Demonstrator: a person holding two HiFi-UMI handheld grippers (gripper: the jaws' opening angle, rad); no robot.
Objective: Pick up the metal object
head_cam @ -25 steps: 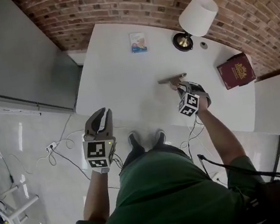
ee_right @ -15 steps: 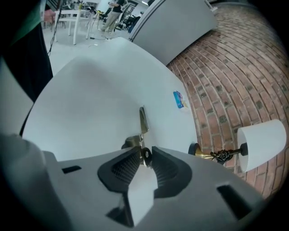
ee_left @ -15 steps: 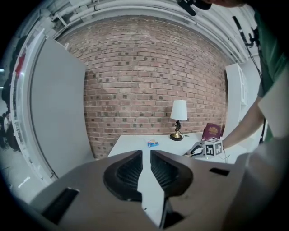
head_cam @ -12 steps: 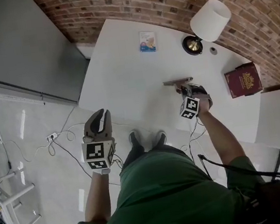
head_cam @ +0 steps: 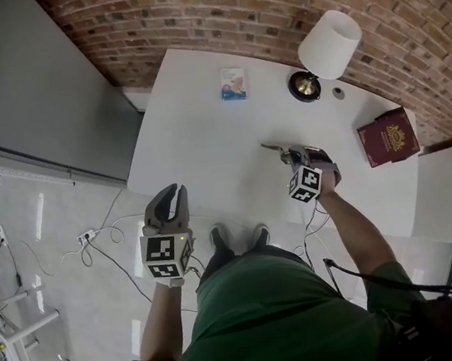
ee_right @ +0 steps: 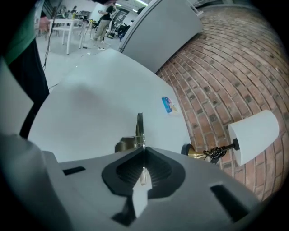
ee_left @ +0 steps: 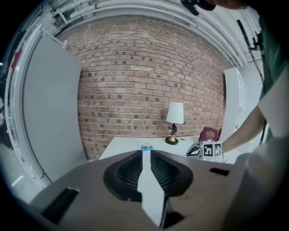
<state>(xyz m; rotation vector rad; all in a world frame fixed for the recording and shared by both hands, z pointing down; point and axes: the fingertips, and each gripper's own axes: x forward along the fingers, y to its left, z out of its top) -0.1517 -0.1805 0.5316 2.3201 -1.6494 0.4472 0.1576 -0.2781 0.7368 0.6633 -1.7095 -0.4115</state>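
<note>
Two hand-held grippers are seen from above, over a white surface [head_cam: 194, 138] set against a brick wall [head_cam: 266, 1]. The right gripper [head_cam: 294, 155] [ee_right: 142, 148], at about 1 o'clock from the person, reaches over the middle of the surface. Its jaws are closing, pinched on the thin edge of the metal object [head_cam: 276, 148] [ee_right: 140, 128], a flat plate with a brass-coloured part beside it. Whether the object is clear of the surface cannot be told.

The left gripper [head_cam: 171, 194] [ee_left: 145, 153] hangs at 11 o'clock, off the near edge of the surface and above the floor [head_cam: 77, 307]. Its jaws are a narrow way apart with nothing between them.

On the surface, a lamp [head_cam: 326, 34] with a white shade stands at 1 o'clock, a dark red book [head_cam: 385, 136] lies at 3 o'clock, and a small blue packet [head_cam: 232, 83] lies at 12 o'clock.
</note>
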